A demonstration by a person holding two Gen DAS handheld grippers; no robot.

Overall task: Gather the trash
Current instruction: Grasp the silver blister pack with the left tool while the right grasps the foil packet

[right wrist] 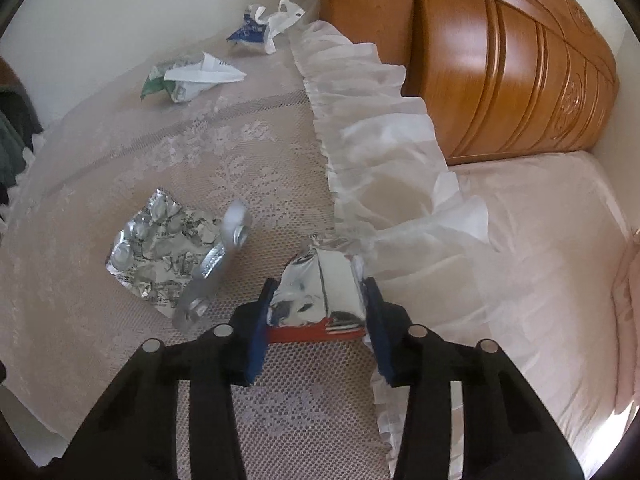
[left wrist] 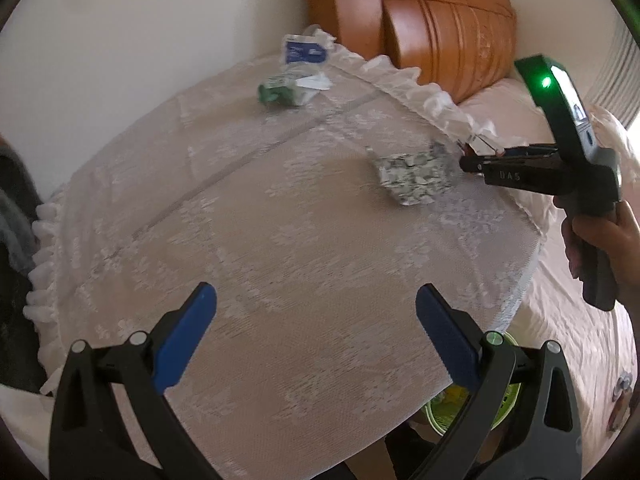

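The right gripper clenches a silver wrapper for lifting off the table; the left gripper waits released.

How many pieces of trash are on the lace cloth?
4, perhaps more hidden: a silver wrapper between the right gripper's fingers near the frill; a crumpled blister pack beside it; a green-white wrapper farther back; a blue-white bag by the wall.

The worktop wears white floral lace with a frilled edge, over pale pink. A silver blister pack with grey print lies on it; the silver wrapper has a red strip. The claw pads are blue, the headboard orange-brown wood.
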